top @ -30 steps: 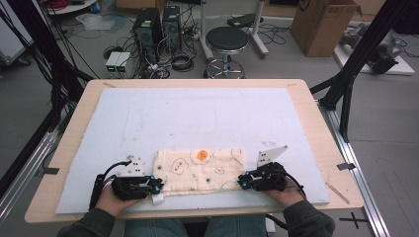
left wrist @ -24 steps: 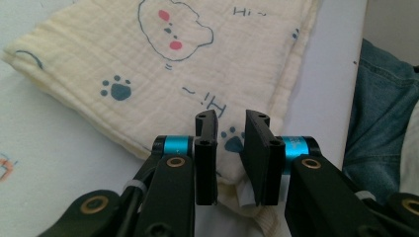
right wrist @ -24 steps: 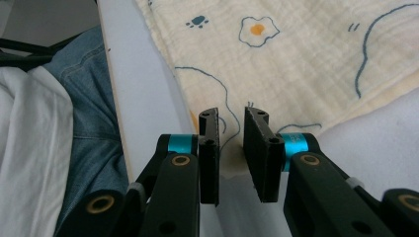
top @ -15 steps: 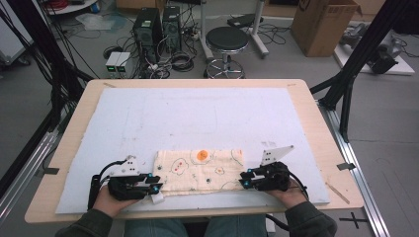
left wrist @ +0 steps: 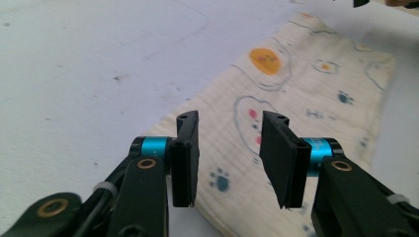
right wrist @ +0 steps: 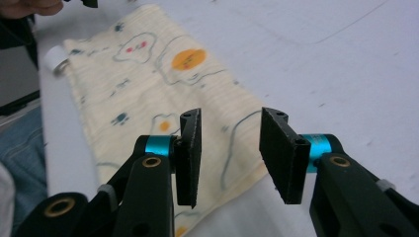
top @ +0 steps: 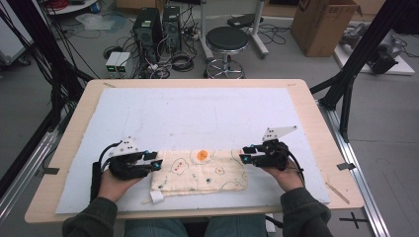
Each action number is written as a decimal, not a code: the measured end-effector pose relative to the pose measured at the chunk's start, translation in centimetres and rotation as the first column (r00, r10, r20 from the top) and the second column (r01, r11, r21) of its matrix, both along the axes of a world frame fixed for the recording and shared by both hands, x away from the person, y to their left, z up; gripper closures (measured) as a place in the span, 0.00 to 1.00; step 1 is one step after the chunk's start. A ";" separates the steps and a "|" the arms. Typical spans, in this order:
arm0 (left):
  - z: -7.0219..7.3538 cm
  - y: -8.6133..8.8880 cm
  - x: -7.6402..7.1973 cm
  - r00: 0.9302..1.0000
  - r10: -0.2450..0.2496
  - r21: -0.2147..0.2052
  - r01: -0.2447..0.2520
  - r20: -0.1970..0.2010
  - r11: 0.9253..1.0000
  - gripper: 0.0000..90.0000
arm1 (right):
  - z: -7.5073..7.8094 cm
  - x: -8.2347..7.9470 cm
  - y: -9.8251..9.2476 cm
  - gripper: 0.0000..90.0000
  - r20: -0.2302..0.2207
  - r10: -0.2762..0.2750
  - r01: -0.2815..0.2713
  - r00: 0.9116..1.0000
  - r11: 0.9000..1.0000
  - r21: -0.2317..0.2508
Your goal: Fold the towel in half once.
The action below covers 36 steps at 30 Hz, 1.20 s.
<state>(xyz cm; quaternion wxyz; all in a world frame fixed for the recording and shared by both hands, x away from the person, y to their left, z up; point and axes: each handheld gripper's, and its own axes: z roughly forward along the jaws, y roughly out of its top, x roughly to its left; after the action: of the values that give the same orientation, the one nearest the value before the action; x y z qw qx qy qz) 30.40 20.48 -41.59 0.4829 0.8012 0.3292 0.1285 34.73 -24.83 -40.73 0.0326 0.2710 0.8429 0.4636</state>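
Both our grippers are lifting off the ends of the cloth, their jaws having just been opening with nothing left between them.

We are holding the left gripper [top: 157,164] just off the left short edge of the cloth [top: 200,172] and the right gripper [top: 244,155] at its right short edge, each set of jaws standing partly apart and empty. The cloth is lying flat as a folded strip on the white mat [top: 197,113] near the front edge, its long axis running left to right between our hands, and neither hand is nearer. Any next grab is starting from the short ends, so we are reaching inward along that axis.
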 end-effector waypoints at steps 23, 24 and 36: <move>-2.7 -0.1 4.9 0.984 0.087 -0.002 -0.088 -0.153 0.996 0.69 | -2.3 4.1 1.2 0.67 -0.106 -0.055 0.057 0.993 0.998 0.016; -2.7 -0.2 4.8 0.985 0.089 0.010 -0.089 -0.151 0.996 0.70 | -2.5 4.1 1.2 0.67 -0.118 -0.056 0.058 0.991 0.998 0.013; -3.0 -0.3 4.7 0.985 0.060 0.047 -0.053 -0.163 0.997 0.88 | -3.2 4.0 1.6 0.82 -0.139 -0.029 0.022 0.990 0.998 -0.051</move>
<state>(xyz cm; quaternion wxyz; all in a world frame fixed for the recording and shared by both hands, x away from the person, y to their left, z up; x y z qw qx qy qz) 35.13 20.14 -44.58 0.4334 0.8093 0.3878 0.0828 38.71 -23.21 -43.95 -0.0138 0.3128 0.8508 0.4221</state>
